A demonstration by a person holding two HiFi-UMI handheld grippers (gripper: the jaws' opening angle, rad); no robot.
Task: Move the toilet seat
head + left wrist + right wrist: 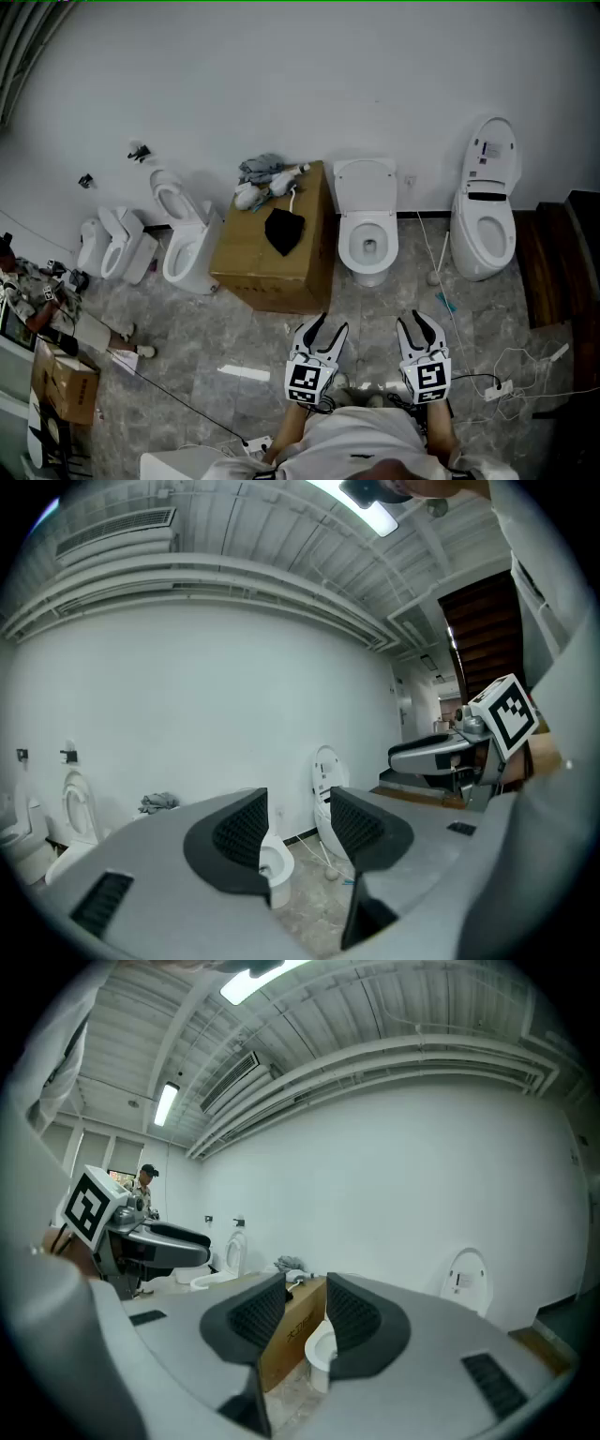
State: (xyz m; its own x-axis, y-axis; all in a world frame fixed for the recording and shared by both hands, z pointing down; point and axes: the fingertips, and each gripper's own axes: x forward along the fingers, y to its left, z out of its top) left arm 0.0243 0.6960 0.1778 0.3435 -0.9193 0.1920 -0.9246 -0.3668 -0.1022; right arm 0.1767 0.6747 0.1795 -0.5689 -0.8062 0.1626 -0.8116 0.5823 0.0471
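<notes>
The toilet seat [348,236] lies straight ahead, by the floor's far edge at the wall. My right claw [412,319], clenched and empty, is nearer. My left claw [332,322] hangs slightly open, empty.

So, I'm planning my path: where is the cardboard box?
Head view, left of centre: the cardboard box stands between the angled toilet and the middle toilet.

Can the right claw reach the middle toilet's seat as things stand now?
Probably yes, with a step forward: only floor lies between the right claw and the middle toilet; the cardboard box stands off to one side.
</notes>
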